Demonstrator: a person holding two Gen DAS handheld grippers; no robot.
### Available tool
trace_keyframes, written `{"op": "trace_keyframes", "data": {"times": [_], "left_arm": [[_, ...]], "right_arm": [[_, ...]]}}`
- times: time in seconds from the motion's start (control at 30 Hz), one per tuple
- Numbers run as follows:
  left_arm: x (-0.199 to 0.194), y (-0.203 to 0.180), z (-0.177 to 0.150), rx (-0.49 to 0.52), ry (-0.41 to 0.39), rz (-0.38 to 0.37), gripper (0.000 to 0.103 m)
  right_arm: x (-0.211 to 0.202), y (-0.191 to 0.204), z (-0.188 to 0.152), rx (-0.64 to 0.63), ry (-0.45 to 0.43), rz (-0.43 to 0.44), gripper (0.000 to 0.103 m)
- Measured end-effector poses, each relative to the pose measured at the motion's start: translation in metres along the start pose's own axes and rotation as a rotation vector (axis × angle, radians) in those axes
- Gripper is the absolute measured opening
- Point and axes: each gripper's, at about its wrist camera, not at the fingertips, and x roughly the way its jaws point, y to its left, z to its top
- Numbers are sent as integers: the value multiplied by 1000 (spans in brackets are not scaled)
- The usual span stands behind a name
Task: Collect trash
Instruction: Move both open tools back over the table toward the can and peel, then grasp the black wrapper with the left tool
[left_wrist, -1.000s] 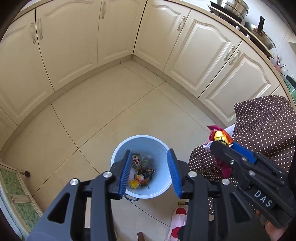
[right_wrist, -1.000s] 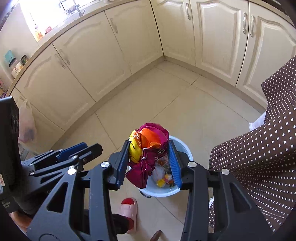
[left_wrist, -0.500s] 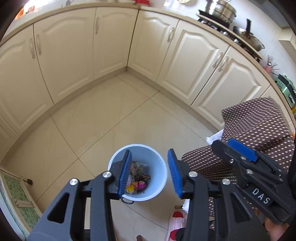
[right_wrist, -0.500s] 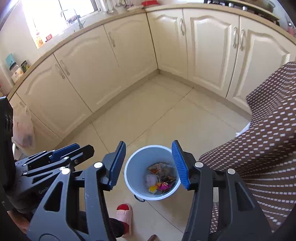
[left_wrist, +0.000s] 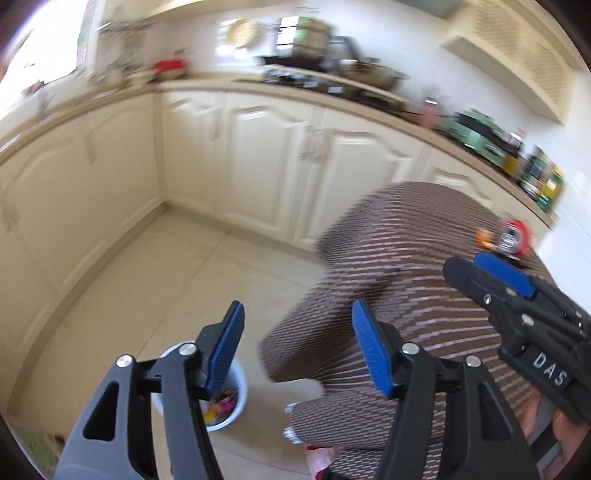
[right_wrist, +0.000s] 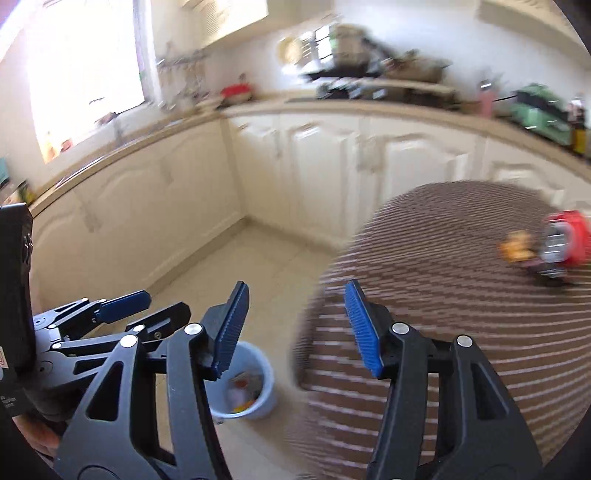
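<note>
Both the left gripper and right gripper have just been opening, jaws apart and empty.

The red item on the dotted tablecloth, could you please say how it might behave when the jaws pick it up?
The red item is blurred, so this is tentative. It looks like crumpled packaging, probably light and floppy. A shiny silvery patch suggests a slick film that could slip. It lies low on the tablecloth, beside an orange scrap, so rolling seems unlikely.

I count two grippers, left and right, one bin, one table, two wrappers on it.
</note>
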Motion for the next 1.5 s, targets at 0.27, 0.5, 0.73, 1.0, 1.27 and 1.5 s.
{"op": "trace_keyframes", "data": {"times": [0.27, 0.5, 0.73, 1.0, 1.27, 1.5], "left_arm": [[26, -149, 23, 177, 44, -206, 68], [69, -245, 39, 164, 144, -306, 69], [119, -279, 42, 45, 259, -306, 69], [156, -304, 46, -10, 315, -287, 69], [177, -302, 51, -48, 364, -316, 20], [160, -278, 46, -54, 336, -366, 3]], "right_arm": [[-75, -138, 0, 96, -67, -233, 57], [-111, -231, -21, 207, -73, -357, 58], [-112, -270, -35, 231, -45, -372, 59], [-97, -292, -35, 234, -15, -367, 60], [-93, -300, -31, 225, 3, -361, 60], [-87, -292, -24, 198, 18, -340, 60]]}}
